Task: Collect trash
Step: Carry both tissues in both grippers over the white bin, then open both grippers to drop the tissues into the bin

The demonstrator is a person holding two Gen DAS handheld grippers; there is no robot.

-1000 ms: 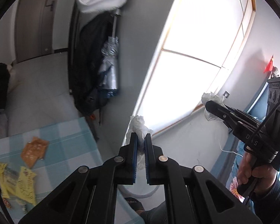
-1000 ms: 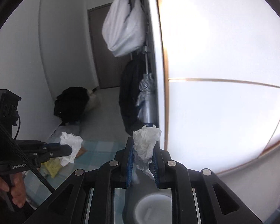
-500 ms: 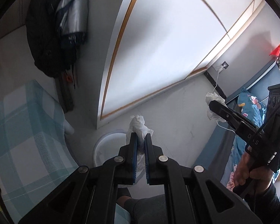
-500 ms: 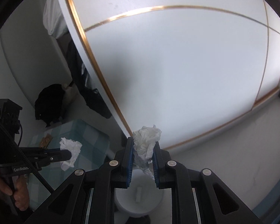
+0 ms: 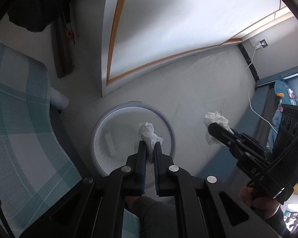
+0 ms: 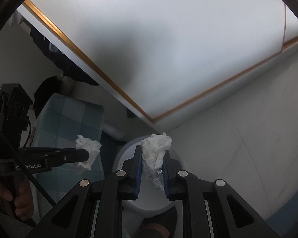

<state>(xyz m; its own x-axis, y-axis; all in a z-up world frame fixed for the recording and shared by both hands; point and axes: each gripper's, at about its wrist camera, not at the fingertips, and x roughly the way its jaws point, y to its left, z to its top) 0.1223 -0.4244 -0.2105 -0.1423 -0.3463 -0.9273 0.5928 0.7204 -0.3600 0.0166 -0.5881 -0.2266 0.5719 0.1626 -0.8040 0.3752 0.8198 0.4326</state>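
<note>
Pale floor tiles run below a white wardrobe door (image 5: pixel 168 29) trimmed in gold, with a white bin (image 5: pixel 113 123) standing open beside the checked tablecloth (image 5: pixel 19 119). Over the bin's mouth, the left gripper (image 5: pixel 148 148) is clamped on a crumpled tissue (image 5: pixel 148 133). The right gripper (image 6: pixel 152 158) pinches a second tissue wad (image 6: pixel 156 146), hanging just beyond the bin's rim.

Two crumpled white tissues are held in the air over a round white trash bin (image 5: pixel 169 128) that stands open on the pale floor. The smaller tissue wad (image 5: pixel 148 133) is pinched tight and sticks up above the bin's opening. The larger tissue wad (image 6: pixel 156 151) hangs loosely creased, with a ragged tail trailing down, just above the bin's rim.
</note>
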